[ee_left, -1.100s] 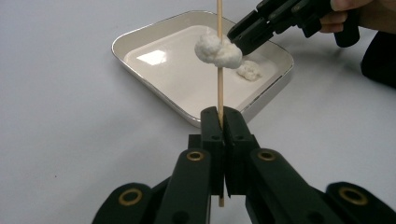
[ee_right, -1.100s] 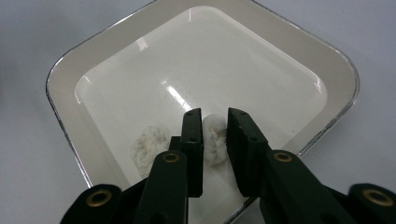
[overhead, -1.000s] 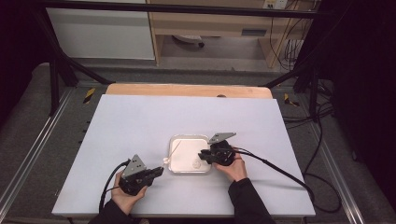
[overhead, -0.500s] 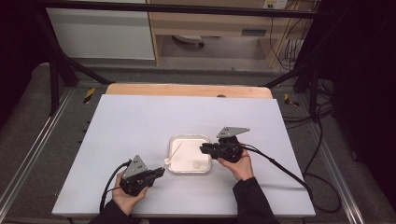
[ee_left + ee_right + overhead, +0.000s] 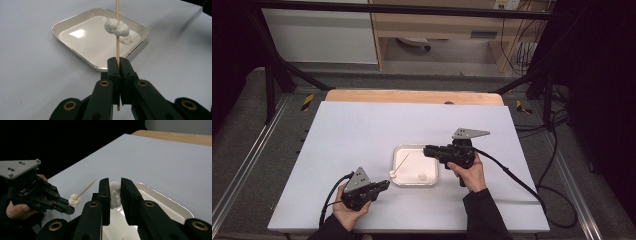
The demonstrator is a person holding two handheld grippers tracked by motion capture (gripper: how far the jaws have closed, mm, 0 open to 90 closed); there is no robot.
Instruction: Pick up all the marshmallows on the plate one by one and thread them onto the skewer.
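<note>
Between the pressed-together jaws of the left tool [image 5: 117, 65], a thin wooden skewer [image 5: 117, 37] is being pinched, standing up past the tips with a white marshmallow piece [image 5: 116, 26] already threaded onto it a little above the grip. Beyond that tool's tips, a shallow white square tray [image 5: 75, 20] is resting on the pale counter [image 5: 32, 65], and one more white piece [image 5: 125, 40] is lying near the tray's far side. Seen from the high view, the left tool [image 5: 384, 184] is sitting just off the tray's [image 5: 398, 148] near left corner, with the skewer [image 5: 400, 163] slanting over the tray, while the right tool [image 5: 427, 149] is hovering over the tray's right edge, held level and pointing toward the left tool. Inside the right tool's [image 5: 115, 187] jaws, a second marshmallow piece [image 5: 114, 193] is being squeezed, the pads pressing on both its sides. Farther off to that tool's left, the left tool [image 5: 65, 207] is showing with its skewer [image 5: 86, 187] and threaded piece [image 5: 74, 200] angled toward the held piece, well apart from it. Each tool is being gripped by a hand in a dark sleeve.
</note>
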